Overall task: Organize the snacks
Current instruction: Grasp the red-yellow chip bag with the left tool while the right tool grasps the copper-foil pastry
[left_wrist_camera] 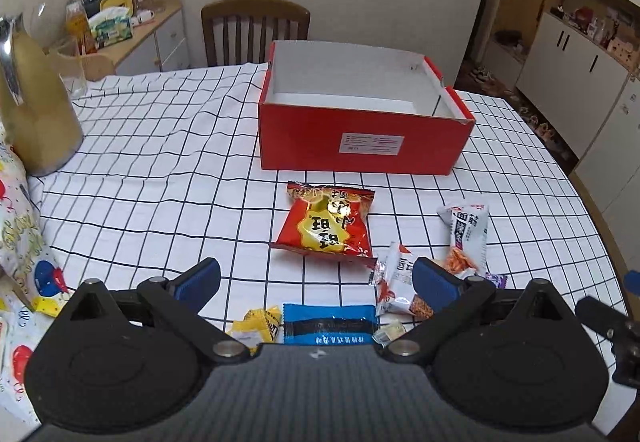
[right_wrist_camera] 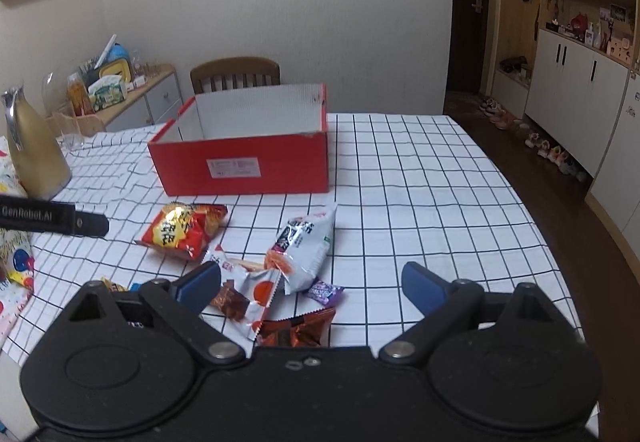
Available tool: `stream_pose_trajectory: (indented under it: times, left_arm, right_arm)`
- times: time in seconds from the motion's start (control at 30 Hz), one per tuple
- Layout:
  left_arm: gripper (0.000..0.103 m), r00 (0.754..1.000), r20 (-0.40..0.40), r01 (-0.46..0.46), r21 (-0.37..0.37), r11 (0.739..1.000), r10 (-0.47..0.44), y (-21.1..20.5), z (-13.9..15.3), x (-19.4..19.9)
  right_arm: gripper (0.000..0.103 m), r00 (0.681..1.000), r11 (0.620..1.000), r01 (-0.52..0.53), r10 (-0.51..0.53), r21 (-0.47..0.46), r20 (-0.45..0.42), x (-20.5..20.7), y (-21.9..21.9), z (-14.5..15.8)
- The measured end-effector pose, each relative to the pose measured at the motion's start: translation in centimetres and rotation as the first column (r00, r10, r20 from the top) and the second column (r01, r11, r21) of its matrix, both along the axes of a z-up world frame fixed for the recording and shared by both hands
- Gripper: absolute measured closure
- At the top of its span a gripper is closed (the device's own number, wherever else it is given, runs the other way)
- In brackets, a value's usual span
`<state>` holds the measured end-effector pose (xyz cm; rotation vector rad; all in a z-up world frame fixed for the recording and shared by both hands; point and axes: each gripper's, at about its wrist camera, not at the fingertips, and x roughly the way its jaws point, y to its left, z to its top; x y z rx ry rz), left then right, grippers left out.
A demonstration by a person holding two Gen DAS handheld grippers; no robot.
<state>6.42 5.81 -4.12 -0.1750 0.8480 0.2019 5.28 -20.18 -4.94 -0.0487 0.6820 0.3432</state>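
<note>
Several snack packets lie partly hidden from you. Under your left gripper (left_wrist_camera: 316,278) a blue packet (left_wrist_camera: 330,324) and a yellow packet (left_wrist_camera: 260,324) are cut off by the gripper body, and a small clear-wrapped piece (left_wrist_camera: 390,332) beside them is too small to identify. Under your right gripper (right_wrist_camera: 312,284) a dark red foil packet (right_wrist_camera: 298,330) is half covered, and a small purple sweet (right_wrist_camera: 324,292) sits just beyond it.

Your red box (left_wrist_camera: 366,110) stands open at the far side of the checked worktop (left_wrist_camera: 160,162); its white inside shows nothing in it, though the near wall hides the floor closest to you.

Between box and grippers lie the red-and-yellow snack bag (left_wrist_camera: 326,228), a white packet with a red disc (right_wrist_camera: 250,292), and a white-and-grey pouch (right_wrist_camera: 304,246), the last two overlapping.

Both pairs of jaws are spread wide and grip nothing. A gold jug (left_wrist_camera: 34,110) at the left edge is cropped.
</note>
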Motion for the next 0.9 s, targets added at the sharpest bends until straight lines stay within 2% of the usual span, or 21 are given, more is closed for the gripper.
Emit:
stream_pose_trajectory:
  times: [0.13,0.2,0.47,0.73,0.9]
  left_arm:
    - [0.000,1.000,-0.016,0.006,-0.013,1.000,-0.006,0.6,-1.2,1.6]
    - [0.000,0.999,-0.032,0.019,-0.014,1.000,-0.019,0.7,-1.9,2.6]
    - [0.000,0.993,-0.104,0.057,0.035,0.998,-0.053,0.6,-5.1,6.3]
    - [0.000,0.980,-0.177,0.095,0.011,0.995,-0.092,0.6,-7.7,9.6]
    - [0.000,0.973,-0.216,0.095,0.041,0.995,-0.084,0.7,-8.7,11.8]
  right_arm:
    - [0.006,1.000,1.000,-0.012,0.012,-0.018,-0.024,0.5,0.1,-1.2]
    - [0.010,0.998,0.999,-0.030,0.028,-0.034,-0.048,0.8,0.3,-1.9]
    - [0.014,0.988,0.996,-0.055,0.044,-0.068,-0.151,1.7,1.0,-5.0]
    - [0.015,0.965,0.988,-0.138,0.119,-0.067,-0.234,2.1,2.0,-6.5]
    - [0.016,0.953,0.982,-0.173,0.148,-0.071,-0.263,2.3,2.6,-7.0]
